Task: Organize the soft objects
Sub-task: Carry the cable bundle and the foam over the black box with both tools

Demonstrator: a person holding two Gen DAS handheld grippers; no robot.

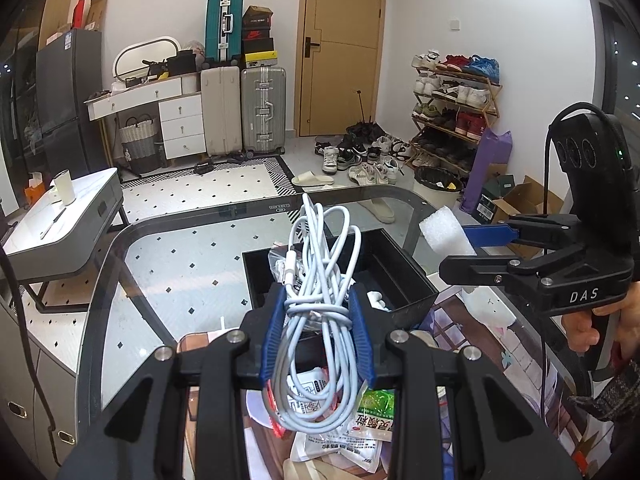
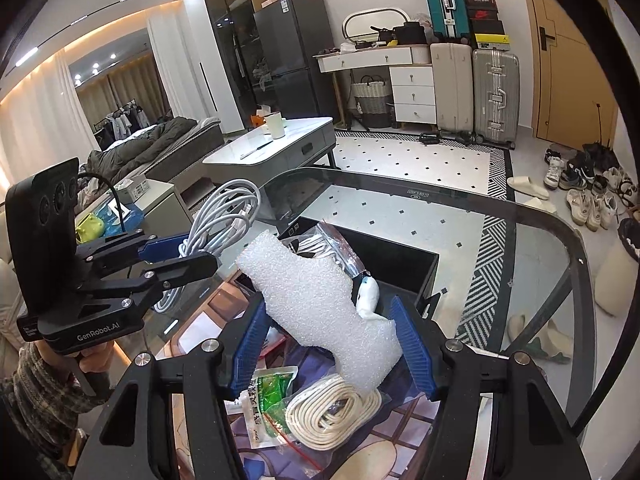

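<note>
My left gripper is shut on a bundle of white charging cable and holds it above the near edge of a black open box on the glass table. In the right wrist view the left gripper and its cable show at the left. My right gripper is shut on a piece of white foam, held above the table in front of the black box. In the left wrist view the right gripper and foam show at the right.
Inside the box lie bagged cables and a small white item. On a printed mat below lie a coiled cream cord, a green-labelled packet and white packets. The glass table edge curves beyond; a white side table stands left.
</note>
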